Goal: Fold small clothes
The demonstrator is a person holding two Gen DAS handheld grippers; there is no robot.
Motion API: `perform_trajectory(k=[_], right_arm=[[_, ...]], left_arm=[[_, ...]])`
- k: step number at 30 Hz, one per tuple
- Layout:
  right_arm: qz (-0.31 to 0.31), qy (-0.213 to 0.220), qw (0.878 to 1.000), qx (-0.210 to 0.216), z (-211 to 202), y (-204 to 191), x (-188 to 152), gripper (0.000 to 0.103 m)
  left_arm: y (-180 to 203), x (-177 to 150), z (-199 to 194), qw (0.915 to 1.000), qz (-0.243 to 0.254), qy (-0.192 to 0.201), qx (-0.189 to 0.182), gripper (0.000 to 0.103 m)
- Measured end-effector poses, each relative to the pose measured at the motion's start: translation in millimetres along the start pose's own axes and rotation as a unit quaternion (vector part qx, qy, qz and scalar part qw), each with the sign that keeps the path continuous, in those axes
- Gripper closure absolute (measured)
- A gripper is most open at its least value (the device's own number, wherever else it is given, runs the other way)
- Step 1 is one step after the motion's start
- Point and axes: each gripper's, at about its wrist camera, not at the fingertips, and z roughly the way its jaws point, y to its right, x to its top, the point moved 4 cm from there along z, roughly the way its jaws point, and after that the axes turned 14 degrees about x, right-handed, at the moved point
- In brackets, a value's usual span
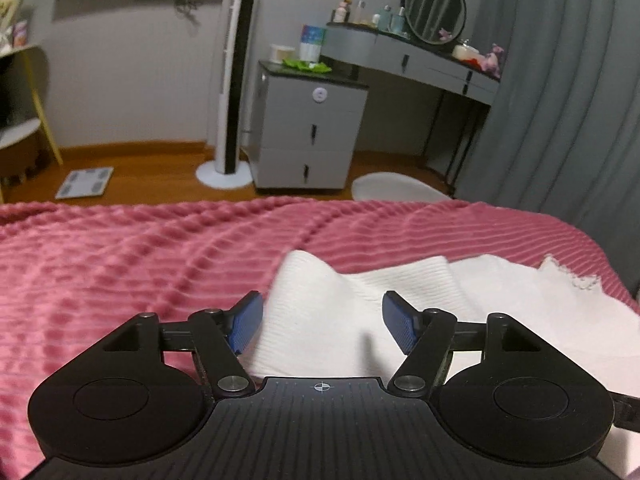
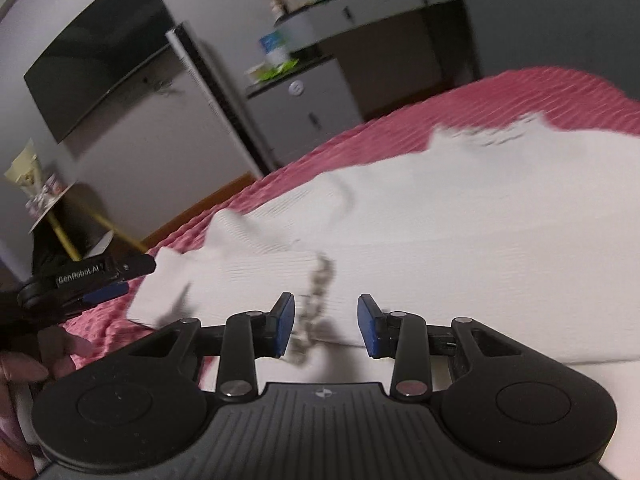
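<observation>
A white ribbed knit garment (image 1: pixel 360 304) lies on the pink blanket (image 1: pixel 140 264), partly folded, with a frayed edge at the right. My left gripper (image 1: pixel 323 322) is open, its blue pads either side of a raised fold of the garment. In the right wrist view the garment (image 2: pixel 460 220) spreads wide, with a grey beaded trim (image 2: pixel 318 292) near its edge. My right gripper (image 2: pixel 326 326) is open just above that trim. The left gripper (image 2: pixel 102 280) shows at the left edge of the garment, held by a hand.
Beyond the bed edge stand a grey drawer cabinet (image 1: pixel 310 132), a white tower fan (image 1: pixel 232 80), a dressing table with a round mirror (image 1: pixel 434 8) and grey curtains (image 1: pixel 560 100). A scale (image 1: pixel 84 182) lies on the wooden floor.
</observation>
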Motion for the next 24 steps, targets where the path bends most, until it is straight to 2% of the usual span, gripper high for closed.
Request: perform_trajectory(k=[4,6,7,9,13,14,15,16,19,24], right_arm=[[0.021,-0.025,0.999,0.013,29,2,-2,0.068],[0.020,-0.027,0.999,0.016,35,-1,-2,0.081],[0.017,-0.027,0.999,0.020,36,-2,-2,0.097],[0.011,-0.019,1.000,0.017,34,-5,-1,0.097],[-0.033,0.044,0.998,-0.023,-11,-5,20,0.098],[-0.032,0.064,0.997,-0.039,-26,1,26,0.097],[-0.031,0.079,0.995,-0.055,-40,9,31,0.097],[-0.036,0.089,0.993,-0.075,-53,16,33,0.097],[-0.041,0.085,0.985,-0.146,-80,45,31,0.097],[0.002,0.084,0.978,-0.193,-115,92,18,0.097]], left_arm=[[-7,-1,11,0.9999,-0.005,0.000,0.011,0.031],[-9,-2,14,0.9999,-0.007,-0.001,0.013,0.031],[-10,-2,15,0.9999,-0.007,0.000,0.015,0.031],[-10,-1,12,0.9999,-0.010,0.006,0.012,0.031],[-2,4,-3,0.9993,-0.006,0.027,-0.024,0.031],[4,4,-7,0.9989,0.001,0.027,-0.039,0.030],[11,3,-8,0.9981,0.013,0.020,-0.056,0.022],[22,-1,-7,0.9963,0.037,0.005,-0.077,0.020],[38,-16,-6,0.9939,0.070,-0.008,-0.084,0.021],[53,-32,2,0.9905,0.091,-0.040,-0.095,0.020]])
